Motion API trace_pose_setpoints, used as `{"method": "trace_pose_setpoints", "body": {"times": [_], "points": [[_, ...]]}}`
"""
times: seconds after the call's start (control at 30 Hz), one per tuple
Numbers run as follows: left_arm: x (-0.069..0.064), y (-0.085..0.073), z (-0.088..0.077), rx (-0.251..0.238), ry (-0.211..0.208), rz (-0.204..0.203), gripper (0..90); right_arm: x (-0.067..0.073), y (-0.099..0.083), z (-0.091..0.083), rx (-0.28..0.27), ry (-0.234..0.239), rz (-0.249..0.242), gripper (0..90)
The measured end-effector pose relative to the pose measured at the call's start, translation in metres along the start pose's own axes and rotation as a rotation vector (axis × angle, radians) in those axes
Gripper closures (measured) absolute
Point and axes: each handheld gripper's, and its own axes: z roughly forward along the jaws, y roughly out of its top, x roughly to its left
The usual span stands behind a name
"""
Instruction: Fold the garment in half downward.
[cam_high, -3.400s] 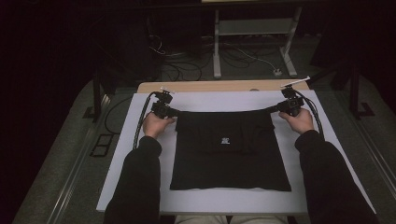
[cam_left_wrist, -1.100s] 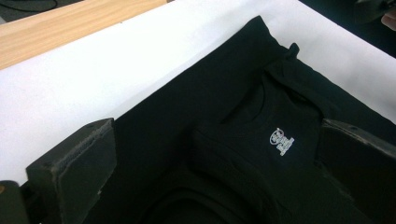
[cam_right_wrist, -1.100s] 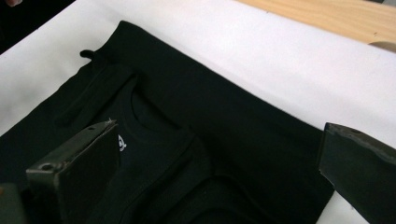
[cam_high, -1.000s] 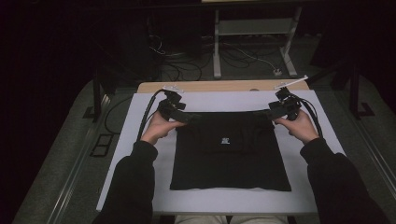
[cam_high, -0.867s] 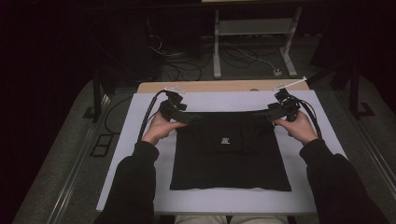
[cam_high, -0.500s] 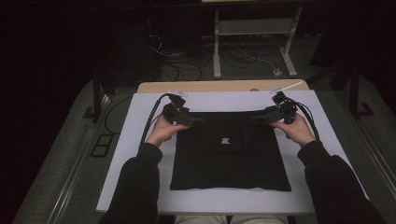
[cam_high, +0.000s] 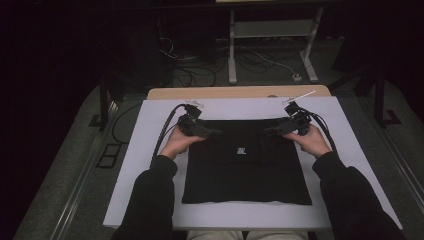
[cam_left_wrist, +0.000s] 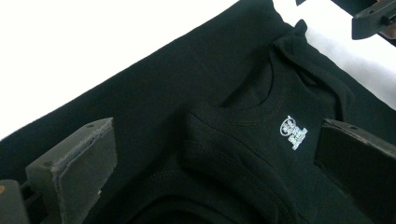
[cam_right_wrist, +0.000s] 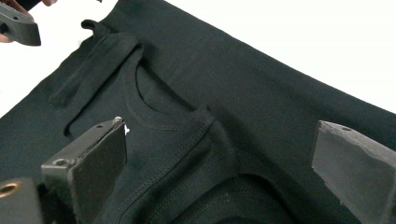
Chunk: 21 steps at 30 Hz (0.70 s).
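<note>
The black shirt (cam_high: 246, 167) lies flat on the white sheet (cam_high: 125, 190) covering the table (cam_high: 235, 92), its near hem toward the person and its folded top edge at the far side. The sleeves and shoulders are already turned in, so it forms a near-square, with a small pale logo (cam_high: 241, 150) at its middle just below the neckline.

Both grippers sit over the far corners of the shirt, tilted inward toward each other. The left gripper (cam_high: 202, 131) is over the far left corner, the right gripper (cam_high: 280, 128) over the far right one. Each gripper view looks down between widely parted jaws with cloth below and nothing between them, so both are open and empty. In the left gripper view the logo (cam_left_wrist: 293, 131) and collar (cam_left_wrist: 250, 114) lie ahead and to the right; in the right gripper view the collar (cam_right_wrist: 154, 105) lies ahead and to the left.

The folded top edge runs left to right between the two hands, and each hand is equally near its own corner. Whether the jaws touch the cloth is hard to tell. A next fold would probably need both corners pinched together and drawn toward the near hem.
</note>
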Motion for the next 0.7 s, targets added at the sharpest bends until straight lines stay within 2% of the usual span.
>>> {"method": "trace_pose_setpoints", "body": {"times": [0.13, 0.27, 0.43, 0.7], "points": [[0.004, -0.002, 0.005, 0.008, -0.008, -0.02, 0.0, -0.002, -0.001, 0.003, 0.004, 0.006, 0.009, 5.1], [0.009, -0.004, 0.011, 0.015, -0.013, -0.04, 0.2, -0.004, -0.001, 0.006, 0.012, 0.026, 0.011, 11.0], [0.013, -0.007, 0.016, 0.009, -0.027, -0.057, 8.8, -0.005, -0.002, 0.009, 0.025, 0.03, 0.008, 15.6], [0.014, -0.007, 0.017, 0.011, -0.039, -0.055, 23.9, -0.005, -0.003, 0.01, 0.023, 0.037, 0.001, 33.8]]}}
